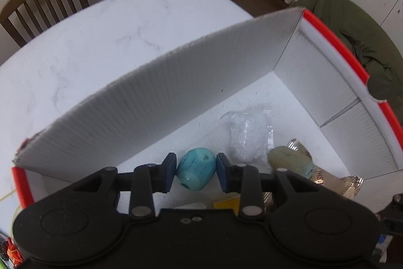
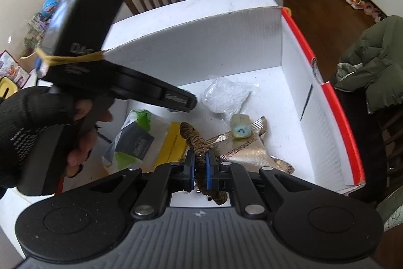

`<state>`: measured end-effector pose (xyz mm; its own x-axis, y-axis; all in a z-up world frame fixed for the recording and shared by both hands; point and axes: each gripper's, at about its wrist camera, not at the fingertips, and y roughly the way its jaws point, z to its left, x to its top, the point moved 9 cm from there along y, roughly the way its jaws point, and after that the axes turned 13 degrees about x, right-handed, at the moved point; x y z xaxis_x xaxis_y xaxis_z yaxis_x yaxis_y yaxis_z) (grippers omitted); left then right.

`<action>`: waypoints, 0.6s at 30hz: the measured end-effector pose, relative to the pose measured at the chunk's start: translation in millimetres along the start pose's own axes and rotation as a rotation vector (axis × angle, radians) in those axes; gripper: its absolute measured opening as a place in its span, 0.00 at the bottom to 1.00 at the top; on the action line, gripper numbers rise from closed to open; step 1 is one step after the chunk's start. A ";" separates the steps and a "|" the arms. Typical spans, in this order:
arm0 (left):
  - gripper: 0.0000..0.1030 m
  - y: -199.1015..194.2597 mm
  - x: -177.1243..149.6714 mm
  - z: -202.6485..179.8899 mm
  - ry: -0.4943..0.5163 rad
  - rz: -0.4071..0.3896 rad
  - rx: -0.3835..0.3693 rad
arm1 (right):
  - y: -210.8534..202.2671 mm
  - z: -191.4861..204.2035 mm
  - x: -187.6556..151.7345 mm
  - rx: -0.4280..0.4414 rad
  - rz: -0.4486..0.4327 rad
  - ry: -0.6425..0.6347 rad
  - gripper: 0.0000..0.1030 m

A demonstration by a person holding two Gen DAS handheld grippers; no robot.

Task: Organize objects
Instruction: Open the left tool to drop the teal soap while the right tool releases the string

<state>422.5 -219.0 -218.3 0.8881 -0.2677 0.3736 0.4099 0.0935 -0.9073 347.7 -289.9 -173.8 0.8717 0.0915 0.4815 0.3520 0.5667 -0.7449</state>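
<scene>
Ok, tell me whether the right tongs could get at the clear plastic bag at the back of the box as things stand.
Probably not yet. The right tongs are shut on a brown rope, so they would have to drop it first. Otherwise the way to the clear plastic bag looks open from above, since the box has no lid.

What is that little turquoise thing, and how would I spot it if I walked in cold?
Find the big white box with the red rim on the white table. Inside it, the left gripper has its blue pads on either side of a small turquoise egg-shaped object. It is solid turquoise, unlike the clear plastic bag and gold foil packet beside it.
</scene>
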 end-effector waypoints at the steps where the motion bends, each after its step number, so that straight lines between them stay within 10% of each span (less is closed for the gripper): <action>1: 0.32 2.6 -1.5 -0.7 0.004 0.010 0.002 | 0.3 -0.3 -0.3 0.000 0.003 -0.001 0.08; 18: 0.35 8.2 -12.7 -1.6 0.010 0.055 0.013 | -2.1 -2.9 -2.7 -0.001 0.007 -0.001 0.09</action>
<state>414.3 -216.3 -230.9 0.9073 -0.2712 0.3214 0.3634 0.1208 -0.9238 345.6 -293.7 -175.0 0.8739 0.0960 0.4765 0.3462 0.5651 -0.7489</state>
